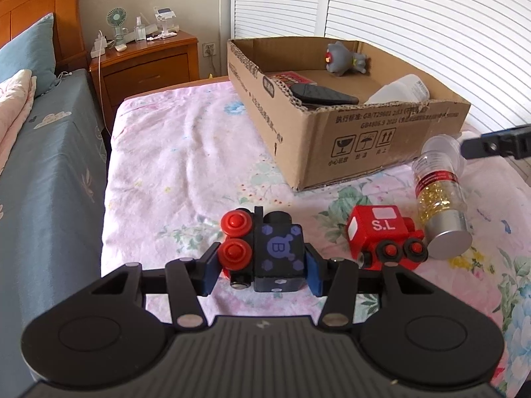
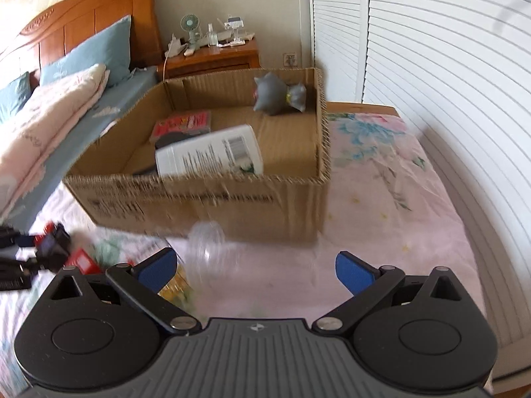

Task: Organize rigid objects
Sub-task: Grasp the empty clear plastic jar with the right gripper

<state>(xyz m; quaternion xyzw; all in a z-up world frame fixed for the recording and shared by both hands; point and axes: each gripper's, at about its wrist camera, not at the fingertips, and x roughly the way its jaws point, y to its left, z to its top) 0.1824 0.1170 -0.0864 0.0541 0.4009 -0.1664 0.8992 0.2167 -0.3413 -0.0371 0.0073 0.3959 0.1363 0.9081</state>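
Landmark: cardboard box point(image 1: 391, 139), open-topped, on a flowered bed cover point(image 1: 172, 172)

In the box, judged done:
- grey toy point(image 1: 346, 58), at the far wall
- white bottle point(image 2: 209, 156), lying on its side against the near wall
- black remote point(image 1: 323, 94), beside the white bottle
- red pack point(image 2: 184, 124), flat on the floor of the box, behind the remote

Outside the box, judged left to do:
- black train block point(image 1: 277, 252), marked B, with red wheels; in front of the box, clear of it; clenched between the blue pads of the left hand-held gripper point(image 1: 262, 267); whether it is lifted off the cover or resting on it cannot be told
- red train block point(image 1: 381, 235), marked S.L; on the cover in front of the box, just beside the black block
- clear jar point(image 1: 441, 199) of gold beads, silver cap; lying on its side in front of the box's near corner, touching or almost touching the red block

Right hand-held gripper point(image 2: 257, 267): fingers spread wide, holding nothing; in front of the box, just above the neck end of the jar, which is blurred in its own view

Estimate: four items stowed, three remaining, one of those in hand; a little past halfway. The black block looks next for the box, then the jar and red block
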